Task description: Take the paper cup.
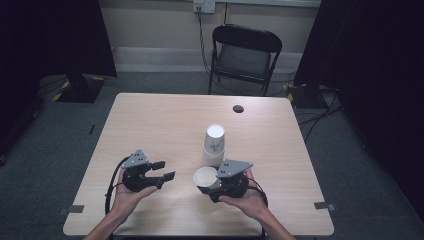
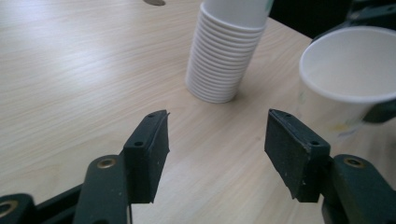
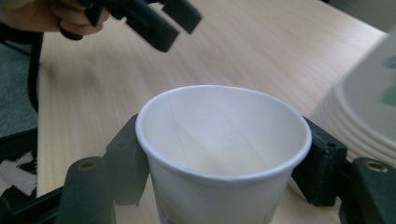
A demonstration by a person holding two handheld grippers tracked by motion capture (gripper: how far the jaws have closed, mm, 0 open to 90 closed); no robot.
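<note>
A single white paper cup (image 1: pixel 204 176) (image 3: pixel 224 126) stands upright between the jaws of my right gripper (image 1: pixel 209 184) (image 3: pixel 224 161), whose pads press its sides just below the rim. The cup is empty. Just behind it on the wooden table (image 1: pixel 165 120) rises a tall stack of upturned white paper cups (image 1: pixel 214 146) (image 2: pixel 219 60) (image 3: pixel 369 116). My left gripper (image 1: pixel 167 169) (image 2: pixel 217 126) sits to the left of the held cup (image 2: pixel 345 65), low over the table, jaws apart with only bare tabletop between them. The left gripper (image 3: pixel 173 23) also appears at the top left of the right gripper view.
A small dark round hole (image 1: pixel 238 108) marks the table's far side. A black folding chair (image 1: pixel 245 55) stands beyond the far edge. Dark curtains hang at both sides of the room, with cables on the floor.
</note>
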